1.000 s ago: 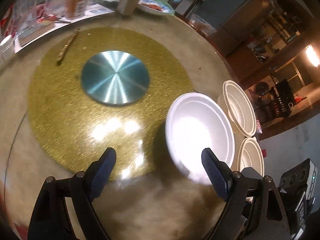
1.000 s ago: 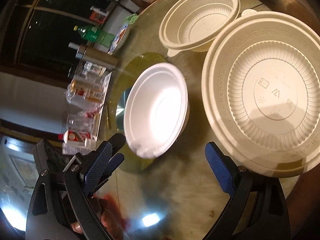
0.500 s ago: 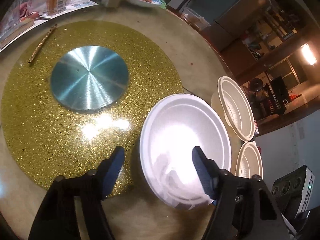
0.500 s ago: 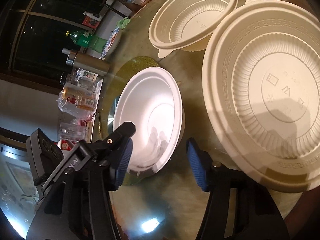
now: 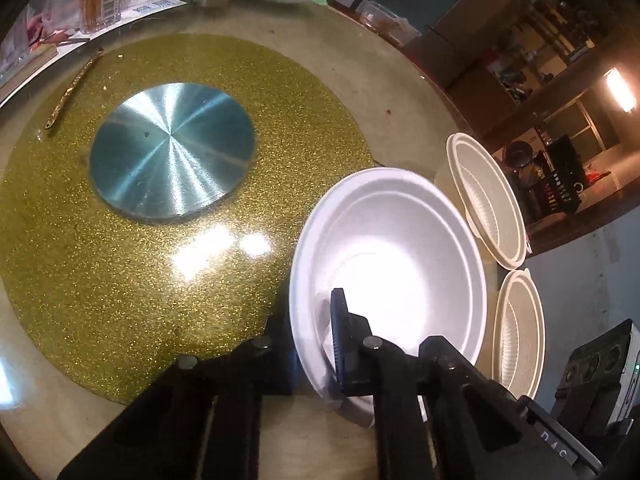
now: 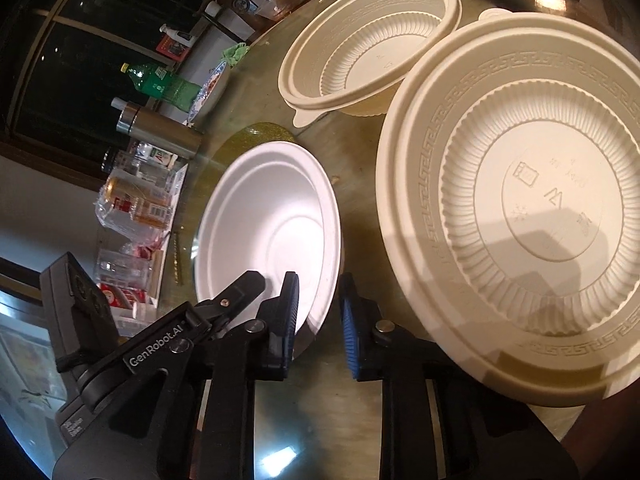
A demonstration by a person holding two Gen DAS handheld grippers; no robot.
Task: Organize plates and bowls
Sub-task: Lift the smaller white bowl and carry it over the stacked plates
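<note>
A white foam bowl (image 5: pixel 394 256) is seen resting on the glass tabletop (image 5: pixel 404 92), its far edge overlapping the gold glitter disc (image 5: pixel 120 264) at the table's middle. The near rim of this bowl is clamped by the left gripper (image 5: pixel 316 344), whose jaws are fully closed, one finger inside the bowl and the other outside its wall. In the right wrist view the same white foam bowl (image 6: pixel 272 232) is straddled at another part of its rim by the right gripper (image 6: pixel 318 320), whose jaws are closing; a narrow gap is left between the blue pads (image 6: pixel 290 316), and it cannot be told whether the rim is already pressed. Beside the white bowl, two cream plastic bowls stand close together at the table's edge: the nearer cream bowl (image 6: pixel 524 216), with a key-pattern rim and ribbed wall, and the farther cream bowl (image 6: pixel 372 52) just behind it. A brushed metal disc (image 5: pixel 172 152) is set on the gold disc, and bottles and glasses (image 6: pixel 136 204) are crowded at the far side.
</note>
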